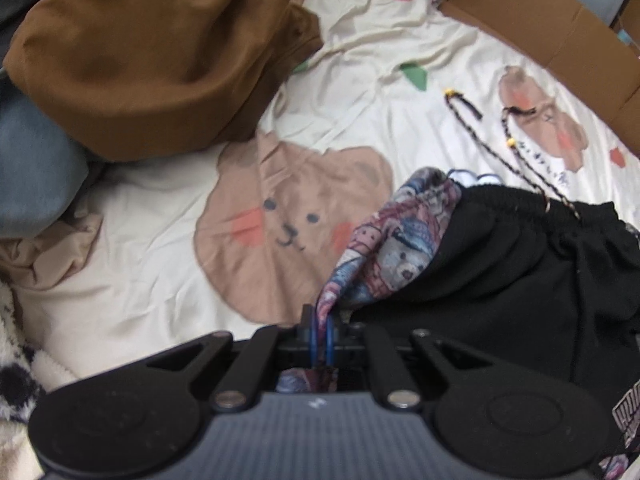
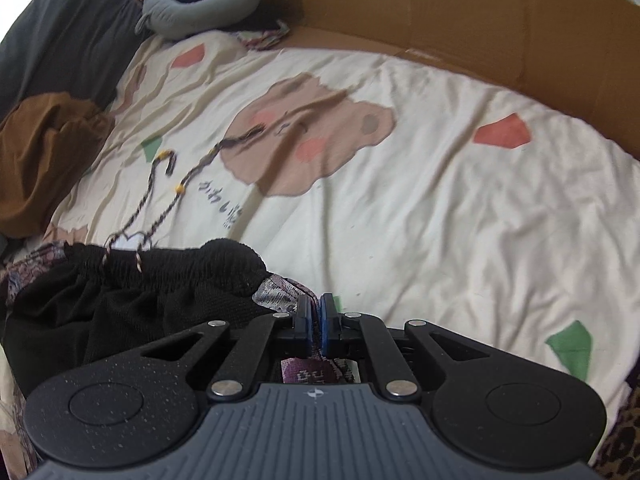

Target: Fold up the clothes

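A pair of shorts with a black elastic waistband (image 1: 520, 248) and bear-patterned tapestry fabric (image 1: 392, 248) lies on the bed. Its braided drawstring (image 1: 516, 152) trails over the sheet. My left gripper (image 1: 322, 332) is shut on a corner of the patterned fabric, which runs up from between the blue pads. In the right wrist view the black waistband (image 2: 160, 276) bunches at the lower left, and the drawstring (image 2: 176, 188) stretches away from it. My right gripper (image 2: 315, 320) is shut on the patterned fabric (image 2: 280, 290) at the other side of the waist.
The cream bed sheet (image 1: 160, 208) with bear prints spreads ahead. A brown garment (image 1: 152, 52) and a blue cushion (image 1: 32, 168) sit at the left. A cardboard wall (image 2: 440, 12) edges the bed at the right. A grey neck pillow (image 2: 192, 4) lies at the far end.
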A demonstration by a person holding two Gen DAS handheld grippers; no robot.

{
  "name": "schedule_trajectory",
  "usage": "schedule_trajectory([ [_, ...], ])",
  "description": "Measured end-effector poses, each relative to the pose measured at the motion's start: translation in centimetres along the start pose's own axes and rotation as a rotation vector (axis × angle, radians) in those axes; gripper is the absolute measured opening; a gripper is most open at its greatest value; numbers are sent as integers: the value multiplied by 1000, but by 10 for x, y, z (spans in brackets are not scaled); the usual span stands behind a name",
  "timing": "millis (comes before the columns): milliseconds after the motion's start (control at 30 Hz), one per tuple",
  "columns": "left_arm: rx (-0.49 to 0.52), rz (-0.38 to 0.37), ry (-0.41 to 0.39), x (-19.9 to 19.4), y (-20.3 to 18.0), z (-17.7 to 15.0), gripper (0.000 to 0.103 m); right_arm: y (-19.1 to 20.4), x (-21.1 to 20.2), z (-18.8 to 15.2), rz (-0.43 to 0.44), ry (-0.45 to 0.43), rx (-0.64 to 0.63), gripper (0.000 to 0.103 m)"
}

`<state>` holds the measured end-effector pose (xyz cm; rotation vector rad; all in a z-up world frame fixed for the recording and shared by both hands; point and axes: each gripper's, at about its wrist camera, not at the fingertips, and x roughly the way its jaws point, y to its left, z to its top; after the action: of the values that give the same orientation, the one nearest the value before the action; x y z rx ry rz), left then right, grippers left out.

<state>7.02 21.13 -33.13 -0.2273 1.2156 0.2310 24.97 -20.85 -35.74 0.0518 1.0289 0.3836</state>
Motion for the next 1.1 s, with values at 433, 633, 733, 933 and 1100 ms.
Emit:
schedule_trajectory([
  [433, -13, -20, 88, 16, 8, -16, 5, -19, 5, -27, -40, 102, 57, 1],
  [633, -37, -11, 149, 29, 19, -30, 6, -15, 12, -48, -28, 164, 63, 2],
  [733, -50, -9, 176, 32, 22, -30, 16, -18, 9, -48, -22, 158, 85, 6],
  [933, -31, 26, 97, 8, 18, -3, 28, -26, -6, -38, -22, 114, 115, 10],
  [1100, 23, 26, 1, -6, 0, 33, 41, -27, -12, -34, -10, 86, 130, 10],
])
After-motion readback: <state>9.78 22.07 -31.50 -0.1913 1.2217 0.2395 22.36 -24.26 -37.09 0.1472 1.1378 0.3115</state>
